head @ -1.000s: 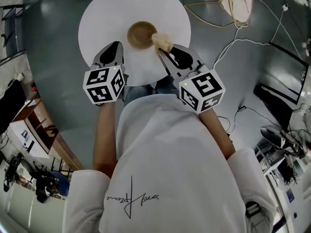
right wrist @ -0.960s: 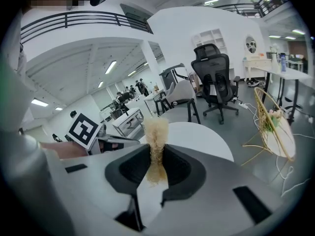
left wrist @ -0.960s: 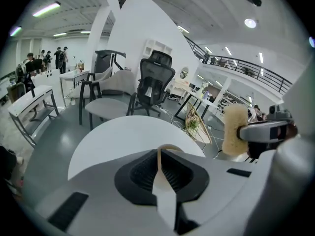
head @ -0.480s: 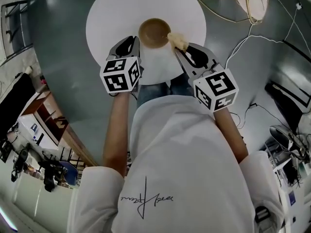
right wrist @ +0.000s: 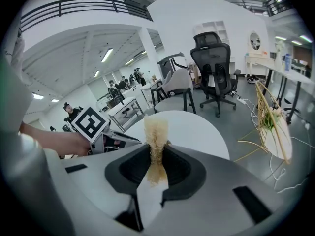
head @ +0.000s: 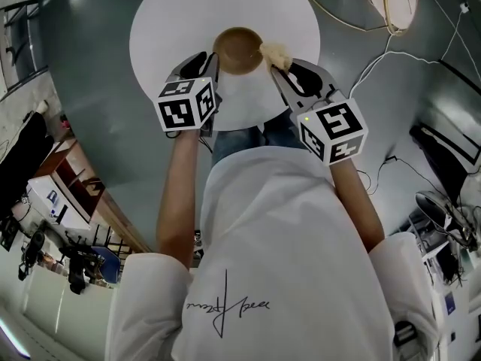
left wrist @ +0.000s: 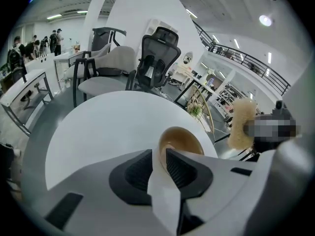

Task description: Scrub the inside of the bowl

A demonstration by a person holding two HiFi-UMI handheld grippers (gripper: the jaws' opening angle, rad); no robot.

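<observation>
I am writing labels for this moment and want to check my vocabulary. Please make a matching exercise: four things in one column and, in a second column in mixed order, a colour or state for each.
Things:
1. bowl
2. sponge
3. table
4. left gripper

Colours or states:
A. white and round
B. pinched between the fingers of the right gripper
C. shut on the bowl's rim
D. brown

Pairs: 1-D; 2-B; 3-A; 4-C
</observation>
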